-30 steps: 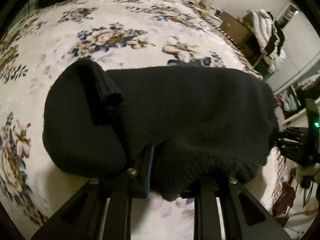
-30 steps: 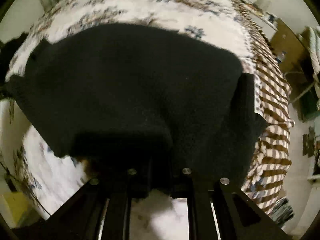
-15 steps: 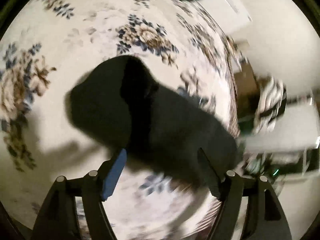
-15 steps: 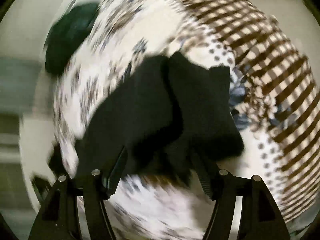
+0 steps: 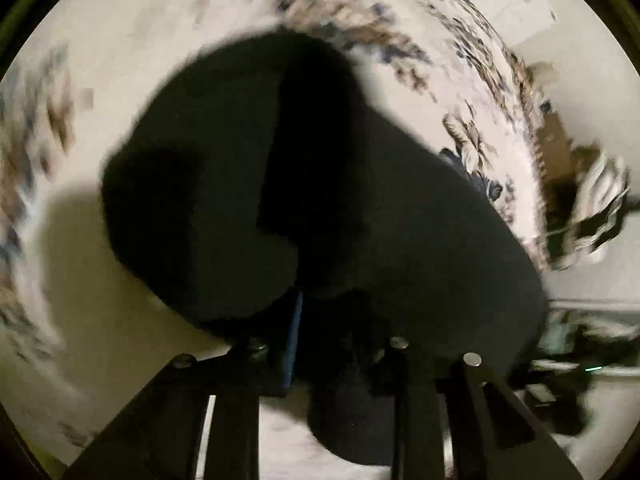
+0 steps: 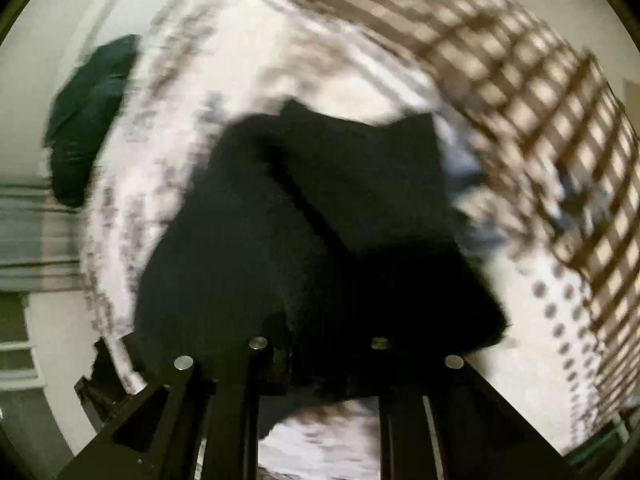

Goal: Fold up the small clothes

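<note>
On the floral bed cover lies the black garment, the left claw and right claw closing on its near edge, where a thin bite could slip and undo the fold.

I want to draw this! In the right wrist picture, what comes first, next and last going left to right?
Dark green cloth → black garment in the middle → brown checked edge of the bedspread.
</note>
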Tool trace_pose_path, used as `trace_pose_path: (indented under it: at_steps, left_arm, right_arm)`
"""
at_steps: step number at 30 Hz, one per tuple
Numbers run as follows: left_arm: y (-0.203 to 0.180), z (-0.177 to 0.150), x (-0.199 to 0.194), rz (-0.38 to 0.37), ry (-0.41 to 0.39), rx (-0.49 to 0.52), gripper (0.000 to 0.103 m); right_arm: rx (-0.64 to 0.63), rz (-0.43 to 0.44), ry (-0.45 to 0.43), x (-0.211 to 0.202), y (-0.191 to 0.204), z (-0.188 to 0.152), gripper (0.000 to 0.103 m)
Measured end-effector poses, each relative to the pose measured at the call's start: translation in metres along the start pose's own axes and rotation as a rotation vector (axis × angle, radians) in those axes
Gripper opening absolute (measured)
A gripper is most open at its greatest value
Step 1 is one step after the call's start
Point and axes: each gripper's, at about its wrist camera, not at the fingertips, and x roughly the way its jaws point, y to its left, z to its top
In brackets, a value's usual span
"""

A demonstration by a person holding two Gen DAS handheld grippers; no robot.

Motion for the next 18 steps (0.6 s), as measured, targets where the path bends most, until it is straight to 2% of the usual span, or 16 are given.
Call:
trace_pose_path:
  at_steps: [2, 5, 8, 10, 11, 12, 13, 14, 15, 18]
  left_arm:
    - [-0.001, -0.005, -0.006, 0.000, -0.005, 0.008, 0.025]
    - [-0.018, -0.010, -0.018, 0.036, 0.005, 0.059, 0.028]
    - [-0.032, -0.018, -0.033, 0.075, 0.000, 0.084, 0.034]
    - [-0.043, -0.025, -0.042, 0.087, -0.013, 0.111, 0.035]
    - [-0.051, -0.029, -0.045, 0.101, -0.021, 0.136, 0.041]
    - [-0.061, -0.030, -0.044, 0.121, -0.031, 0.157, 0.053]
    - [-0.071, -0.031, -0.042, 0.146, -0.043, 0.180, 0.062]
    - [-0.084, -0.034, -0.040, 0.177, -0.059, 0.219, 0.080]
    - [-0.094, -0.035, -0.036, 0.185, -0.065, 0.248, 0.084]
    - [-0.126, -0.035, -0.010, 0.180, -0.046, 0.307, 0.086]
  right_arm:
    - [0.003, -0.014, 0.044, 0.017, -0.008, -0.003, 0.018]
    - [-0.037, 0.004, 0.043, 0.016, 0.002, -0.003, 0.029]
    - [-0.013, 0.077, 0.085, 0.007, 0.005, -0.003, 0.052]
    - [-0.034, 0.096, 0.052, -0.007, 0.004, -0.010, 0.083]
    - [-0.041, 0.099, 0.035, -0.013, 0.000, -0.014, 0.090]
    - [-0.044, 0.101, 0.018, -0.018, -0.003, -0.020, 0.102]
    - [-0.042, 0.104, 0.007, -0.023, -0.008, -0.025, 0.103]
    - [-0.033, 0.109, -0.003, -0.026, -0.015, -0.027, 0.103]
    - [-0.015, 0.117, -0.017, -0.024, -0.023, -0.031, 0.103]
    - [0.057, 0.161, -0.042, -0.013, -0.053, -0.039, 0.103]
